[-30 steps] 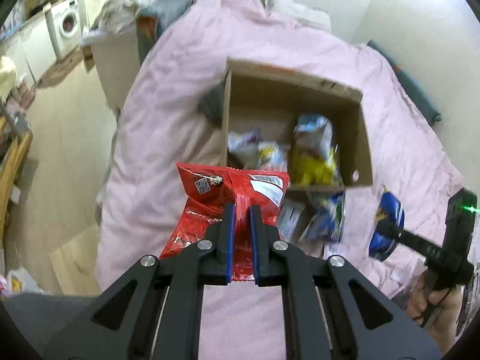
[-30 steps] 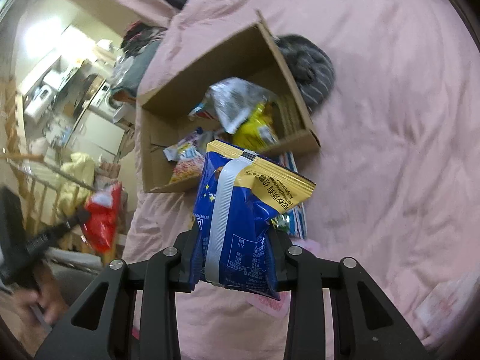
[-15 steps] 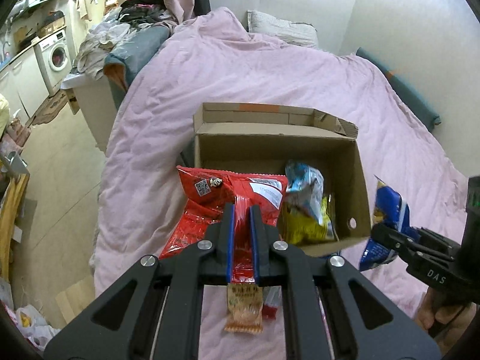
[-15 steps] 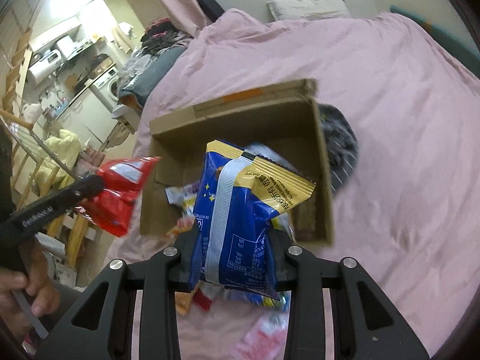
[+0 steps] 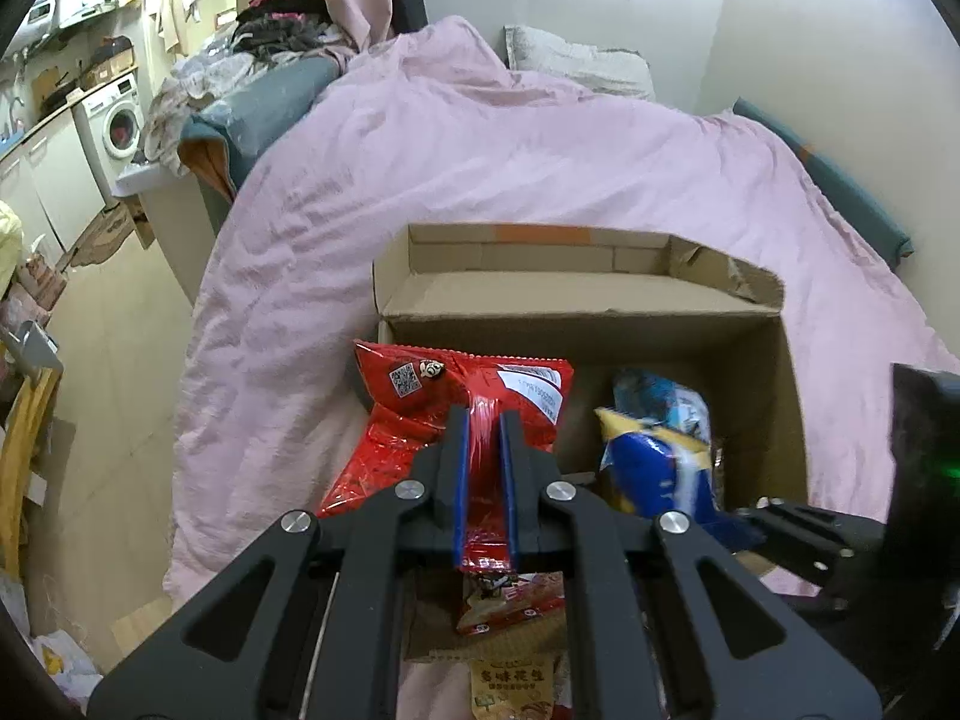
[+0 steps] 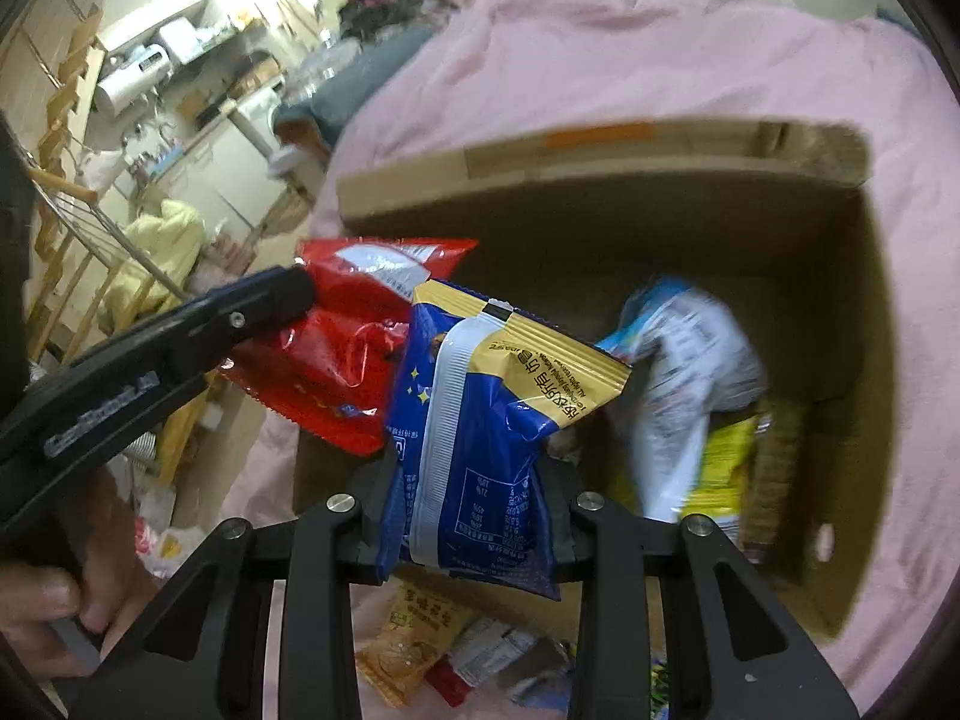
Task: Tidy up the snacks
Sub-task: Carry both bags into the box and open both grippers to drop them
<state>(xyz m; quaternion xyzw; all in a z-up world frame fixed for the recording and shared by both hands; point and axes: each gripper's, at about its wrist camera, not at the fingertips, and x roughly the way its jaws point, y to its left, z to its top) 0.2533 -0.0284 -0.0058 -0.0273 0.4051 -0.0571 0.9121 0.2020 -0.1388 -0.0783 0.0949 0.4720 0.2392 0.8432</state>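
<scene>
The left gripper [image 5: 482,438] points forward and down, its 2 fingers [image 5: 457,468] clamped tight on a thin red packet [image 5: 420,414]. The right gripper [image 6: 474,516] tilts down likewise, its fingers pressed against a blue bag [image 6: 480,420]. A hand [image 6: 42,594] grips the left tool's handle.

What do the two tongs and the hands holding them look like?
Both tongs are matte black plastic with cut-out linkage arms joined by round silver rivets. The left tongs have blue pads lining the inner faces of the fingers; on the right tongs the pads are hidden. The left one carries pale lettering along its side, too blurred to read. The left hand is bare, no glove. No cables show.
</scene>
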